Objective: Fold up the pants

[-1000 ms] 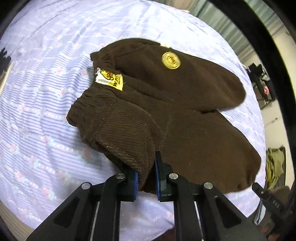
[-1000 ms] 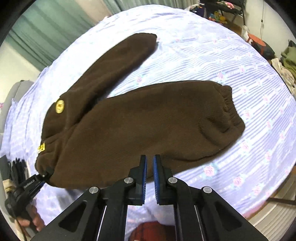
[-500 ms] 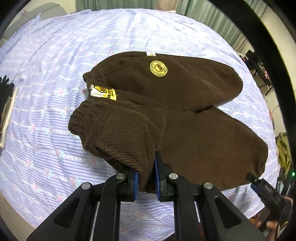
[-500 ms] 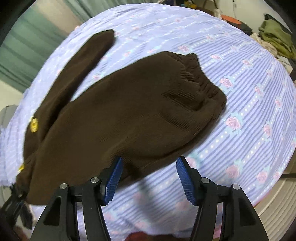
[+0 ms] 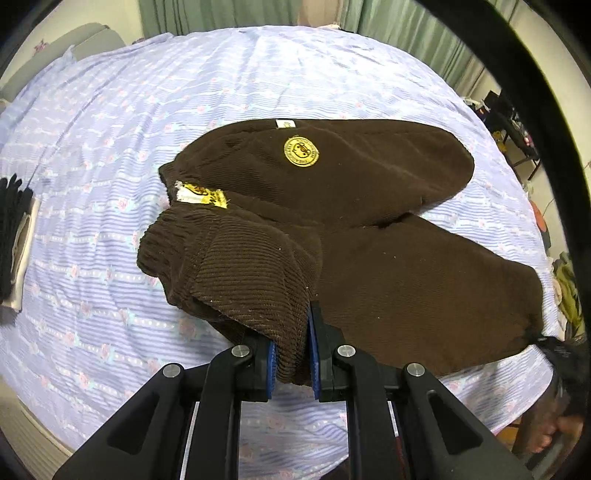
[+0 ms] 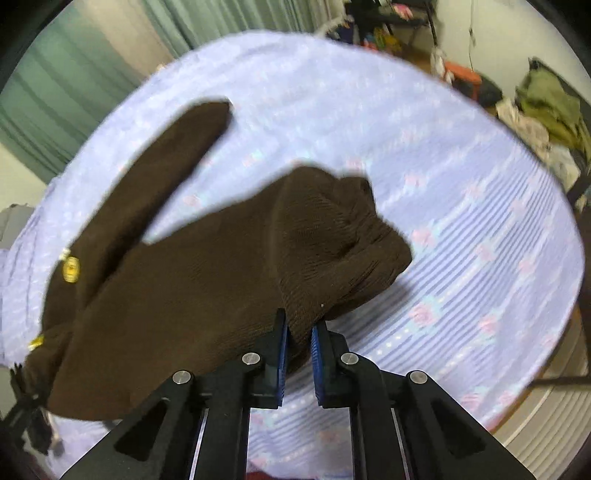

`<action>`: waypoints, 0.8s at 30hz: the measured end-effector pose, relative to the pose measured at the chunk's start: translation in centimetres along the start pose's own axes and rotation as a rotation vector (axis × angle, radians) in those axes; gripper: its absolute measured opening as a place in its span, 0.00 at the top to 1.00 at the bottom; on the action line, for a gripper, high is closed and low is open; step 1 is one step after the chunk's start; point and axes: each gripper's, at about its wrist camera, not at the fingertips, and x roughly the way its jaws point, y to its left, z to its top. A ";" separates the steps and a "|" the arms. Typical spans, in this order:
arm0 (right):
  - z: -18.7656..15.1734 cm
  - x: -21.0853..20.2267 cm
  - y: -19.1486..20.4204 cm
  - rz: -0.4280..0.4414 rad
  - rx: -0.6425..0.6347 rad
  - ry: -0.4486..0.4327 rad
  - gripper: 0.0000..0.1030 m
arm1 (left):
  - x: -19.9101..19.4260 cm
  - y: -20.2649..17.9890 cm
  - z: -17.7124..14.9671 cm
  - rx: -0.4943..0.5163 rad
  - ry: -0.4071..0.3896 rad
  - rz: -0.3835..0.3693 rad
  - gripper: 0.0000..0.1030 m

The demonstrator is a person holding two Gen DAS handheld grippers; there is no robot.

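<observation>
Your left gripper [image 5: 290,356] has its jaws closed on a fold of the brown corduroy pants [image 5: 369,236], pinching the waistband corner so the ribbed cloth bunches up and drapes over the blue pads [image 5: 270,363]. Your right gripper [image 6: 298,349] is likewise clamped on cloth: a lifted edge near the cuff [image 6: 354,236] of the nearer leg sits between its pads, and the hem folds up above the jaws.

From the left wrist view, the waistband [image 5: 173,236] opens toward the left, with a yellow and white label [image 5: 201,195] sewn at its inner edge. The farther leg [image 5: 369,162] lies across the top, carrying a round yellow patch [image 5: 301,151] and a small white tag [image 5: 284,123] at its upper edge. The nearer leg [image 5: 424,288] stretches to the right, where your right gripper shows as a dark shape at its end.

From the right wrist view, the two legs splay apart in a V, the farther one [image 6: 166,158] reaching up and left; this view is somewhat blurred.

The pants lie on a bed covered by a lilac striped sheet [image 5: 110,129] printed with small pink roses. A black glove [image 5: 13,221] rests on a pale item at the sheet's left edge. Green curtains [image 5: 221,14] hang behind the bed, and a heap of olive clothing [image 6: 546,99] sits off to the right.
</observation>
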 end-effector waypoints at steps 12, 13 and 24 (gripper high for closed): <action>3.7 -13.3 4.3 0.069 -0.137 -0.261 0.88 | -2.1 1.3 -0.9 -0.112 0.066 -0.055 0.85; 4.5 -13.6 4.8 0.085 -0.128 -0.291 0.88 | -2.2 1.5 -0.3 -0.134 0.061 -0.066 0.85; 15.1 -7.0 12.1 0.134 -0.094 -0.412 0.88 | -0.1 3.8 9.3 -0.328 -0.046 -0.032 0.84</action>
